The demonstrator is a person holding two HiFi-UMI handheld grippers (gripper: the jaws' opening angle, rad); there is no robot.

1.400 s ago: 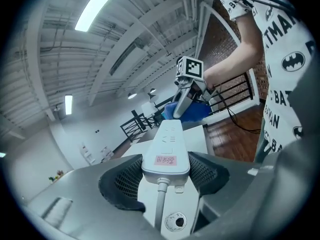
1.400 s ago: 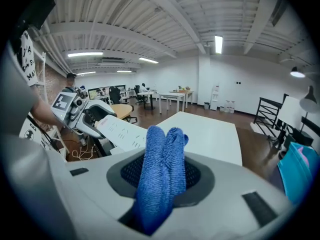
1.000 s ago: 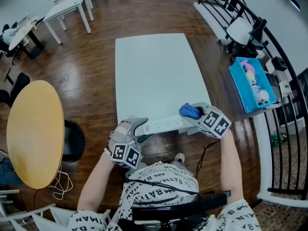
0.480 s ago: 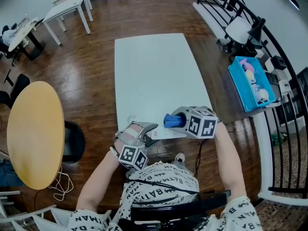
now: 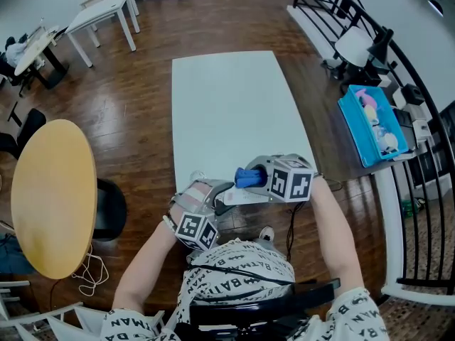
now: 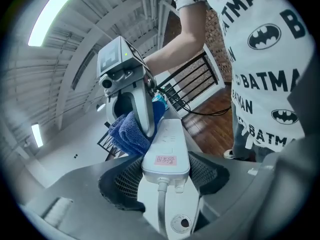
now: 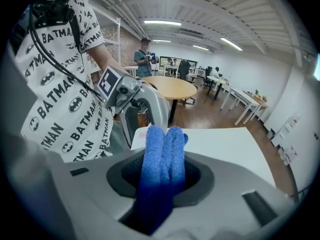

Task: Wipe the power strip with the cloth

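My left gripper (image 5: 215, 195) is shut on the cord end of the white power strip (image 5: 247, 196), which it holds above the near edge of the white table (image 5: 227, 105). In the left gripper view the power strip (image 6: 167, 146) lies between the jaws, with a pink label near its cord. My right gripper (image 5: 250, 178) is shut on a folded blue cloth (image 5: 247, 177). The cloth (image 6: 129, 132) presses against the strip's side close to my left jaws. The right gripper view shows the cloth (image 7: 162, 166) bunched between the jaws, with the left gripper (image 7: 136, 109) just beyond it.
A round yellow table (image 5: 53, 197) stands at the left and a blue bin (image 5: 370, 123) of items at the right, by a black railing (image 5: 419, 190). Small white tables (image 5: 106, 9) stand far off. A cord (image 5: 295, 222) hangs below the strip.
My right gripper has slid the cloth leftward along the strip to a spot close to the left gripper, and it has rolled. The left gripper shifted slightly early on and then held still.
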